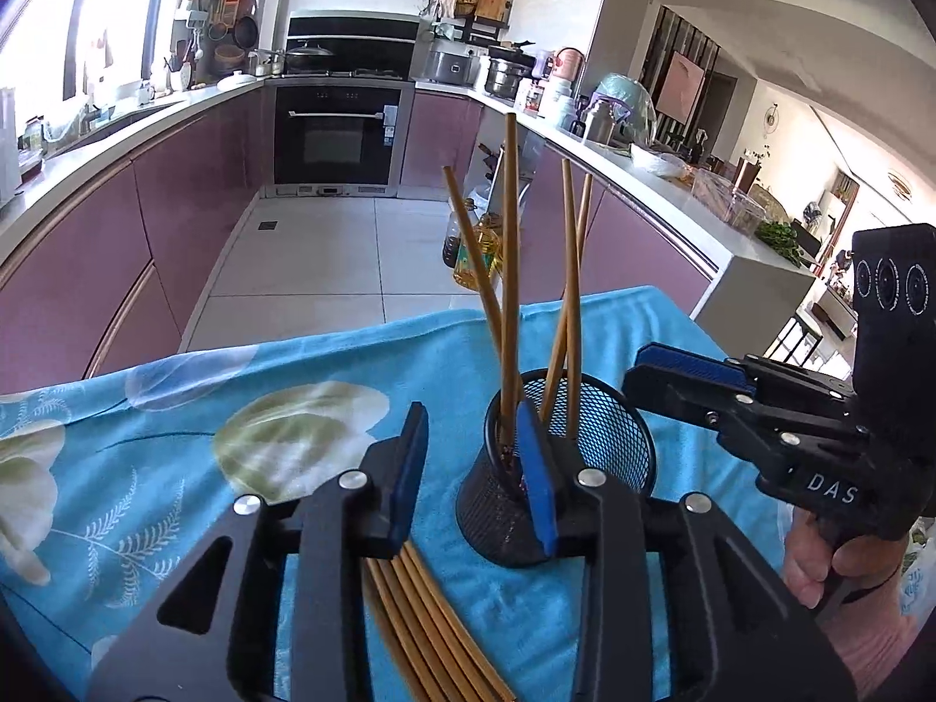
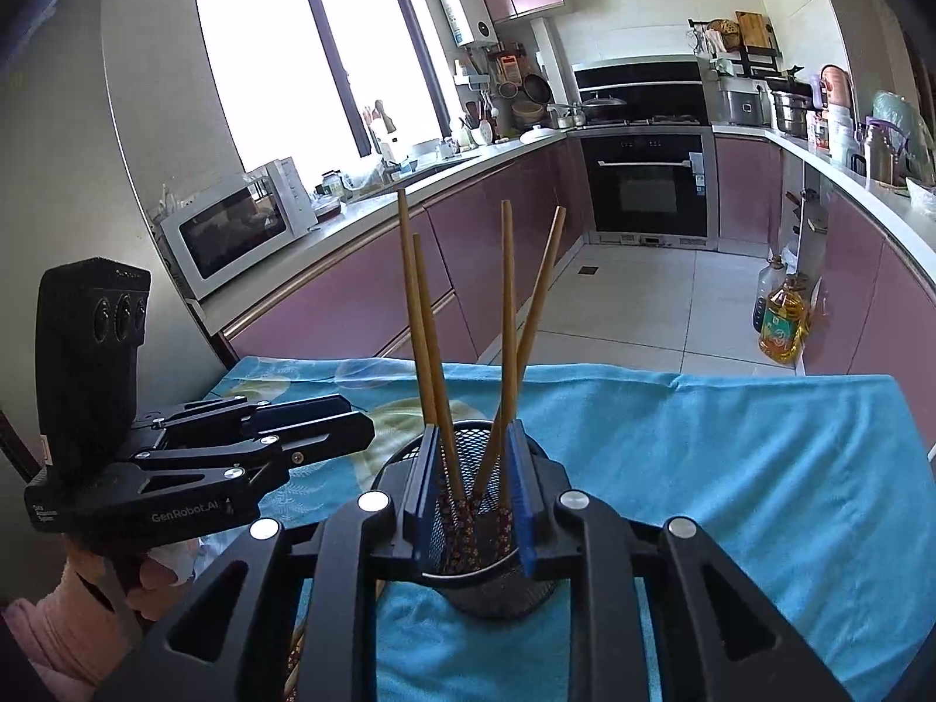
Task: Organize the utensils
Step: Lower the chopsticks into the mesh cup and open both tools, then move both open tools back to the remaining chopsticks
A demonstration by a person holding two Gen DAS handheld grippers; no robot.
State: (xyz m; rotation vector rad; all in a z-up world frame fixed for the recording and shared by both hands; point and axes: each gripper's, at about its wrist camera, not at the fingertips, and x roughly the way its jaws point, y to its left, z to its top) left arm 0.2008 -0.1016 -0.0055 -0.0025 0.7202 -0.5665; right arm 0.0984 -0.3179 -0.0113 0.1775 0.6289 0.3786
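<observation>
A black mesh cup stands upright on a blue flowered cloth. Several wooden chopsticks stand in it, leaning apart. My left gripper is open at the cup's left rim, its right pad in front of the cup. A bundle of loose chopsticks lies on the cloth under it. My right gripper is open over the cup's mouth, with the standing chopsticks loose between its pads. Each gripper shows in the other's view: right gripper, left gripper.
The cloth's far edge drops to a tiled kitchen floor. Oil bottles stand on the floor beside the purple cabinets. A microwave sits on the left counter. A person's hand holds the right gripper.
</observation>
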